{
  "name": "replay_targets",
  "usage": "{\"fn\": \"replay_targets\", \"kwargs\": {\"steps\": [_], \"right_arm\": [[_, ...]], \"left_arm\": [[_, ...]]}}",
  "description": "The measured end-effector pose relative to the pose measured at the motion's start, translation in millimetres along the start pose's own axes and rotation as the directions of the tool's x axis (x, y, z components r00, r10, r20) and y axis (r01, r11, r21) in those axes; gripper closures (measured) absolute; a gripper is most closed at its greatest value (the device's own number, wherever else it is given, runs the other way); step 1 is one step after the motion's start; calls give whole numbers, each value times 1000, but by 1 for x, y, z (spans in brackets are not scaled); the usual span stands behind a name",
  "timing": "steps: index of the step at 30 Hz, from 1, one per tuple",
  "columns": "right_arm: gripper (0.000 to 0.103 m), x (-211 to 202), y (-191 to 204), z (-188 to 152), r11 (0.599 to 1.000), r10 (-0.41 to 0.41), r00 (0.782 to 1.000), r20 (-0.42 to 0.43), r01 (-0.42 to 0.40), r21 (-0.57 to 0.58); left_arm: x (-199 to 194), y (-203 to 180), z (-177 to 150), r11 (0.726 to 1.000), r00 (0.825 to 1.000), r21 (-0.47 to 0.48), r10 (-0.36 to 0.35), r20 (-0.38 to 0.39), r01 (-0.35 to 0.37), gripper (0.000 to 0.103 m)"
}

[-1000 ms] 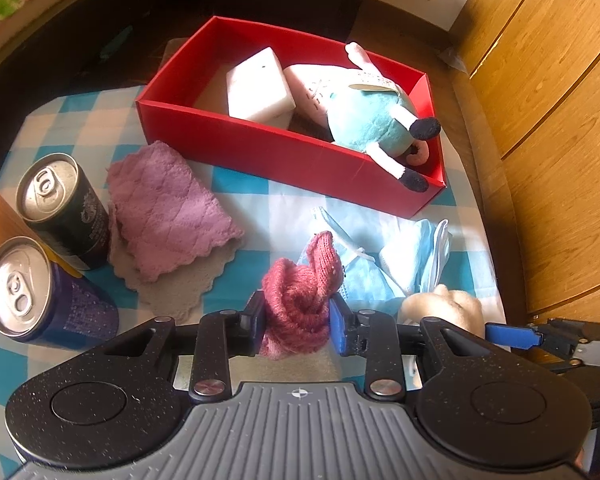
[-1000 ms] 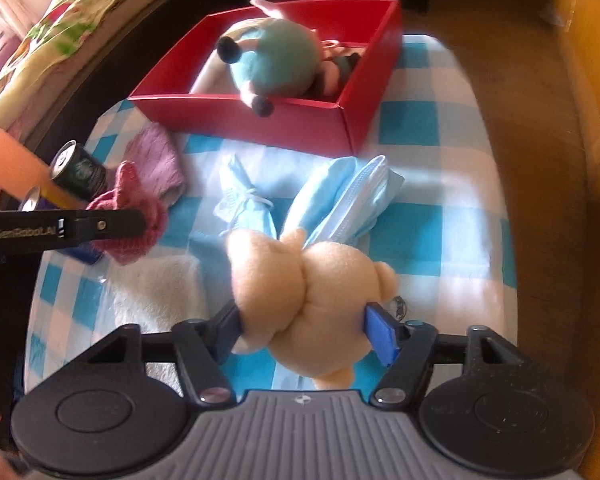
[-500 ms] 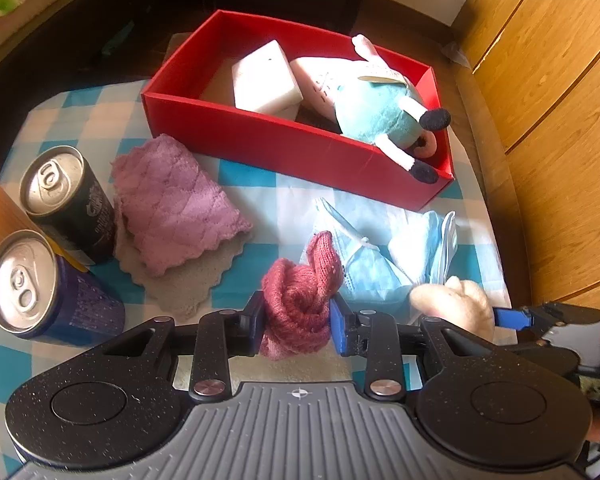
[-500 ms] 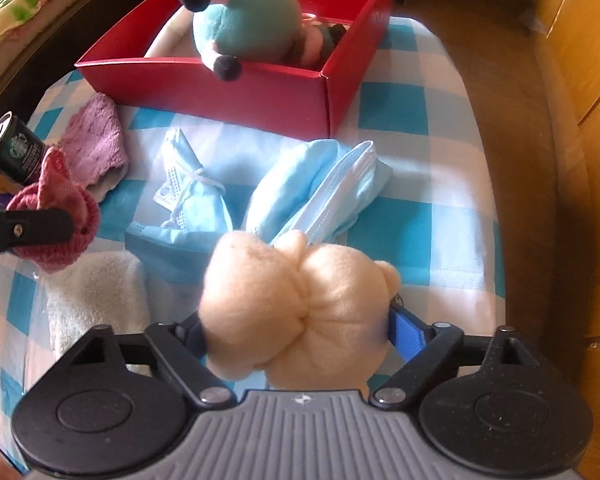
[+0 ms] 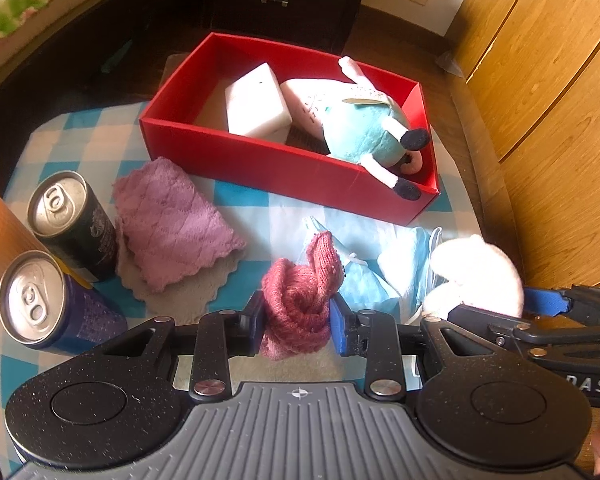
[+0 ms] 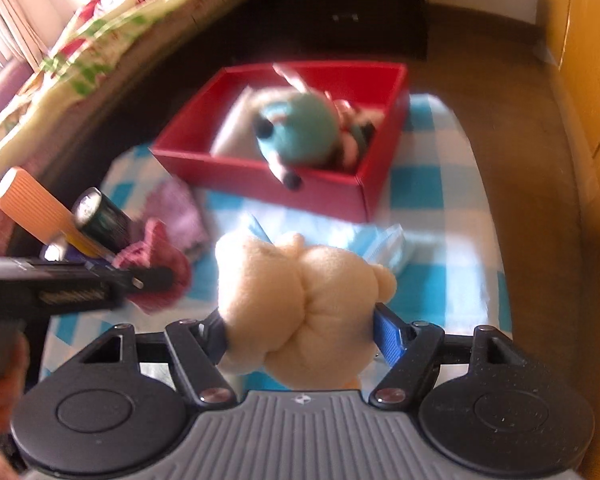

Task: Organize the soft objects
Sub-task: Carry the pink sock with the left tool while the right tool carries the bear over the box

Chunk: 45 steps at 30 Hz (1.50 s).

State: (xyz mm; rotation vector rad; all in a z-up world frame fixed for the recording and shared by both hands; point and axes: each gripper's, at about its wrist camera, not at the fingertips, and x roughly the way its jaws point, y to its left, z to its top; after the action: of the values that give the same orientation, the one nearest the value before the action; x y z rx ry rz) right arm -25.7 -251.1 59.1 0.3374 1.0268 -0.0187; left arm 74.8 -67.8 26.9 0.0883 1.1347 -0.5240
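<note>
A cream plush toy (image 6: 300,304), soft and lumpy, is squeezed between the right gripper (image 6: 300,332) fingers, whose jaws have just been closing, above the checked cloth (image 6: 440,216). A pink knitted bundle (image 5: 300,304) is clamped in the left gripper (image 5: 298,320). The red box (image 6: 320,188) is blurred.

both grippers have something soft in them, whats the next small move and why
Probably carry the beige plush forward over the red box and let go there. The right hand-held gripper, whose jaws have just been closing, squeezes the plush clear of the checked cloth. The box, ahead of it, already holds a teal plush, with bare floor on its left side.
</note>
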Motion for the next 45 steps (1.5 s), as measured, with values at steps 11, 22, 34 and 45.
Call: {"fn": "replay_targets", "kwargs": {"steps": [11,22,34,45], "right_arm": [[53,-14,16,14,1000,23,996,90,-22,-14],[53,-25,25,42,1000,29,983,180,-28,-8],[53,-14,12,90,1000,-9,970,245,8,7],[53,22,2,137,999,-38,963,266,33,24]], "left_arm": [[-16,-6,9,999,998,19,27,58,-28,70],[-20,-13,30,999,993,23,45,112,-48,70],[-3,-13,78,998,986,16,54,156,-57,70],[21,-3,127,992,978,10,119,173,-122,70]]}}
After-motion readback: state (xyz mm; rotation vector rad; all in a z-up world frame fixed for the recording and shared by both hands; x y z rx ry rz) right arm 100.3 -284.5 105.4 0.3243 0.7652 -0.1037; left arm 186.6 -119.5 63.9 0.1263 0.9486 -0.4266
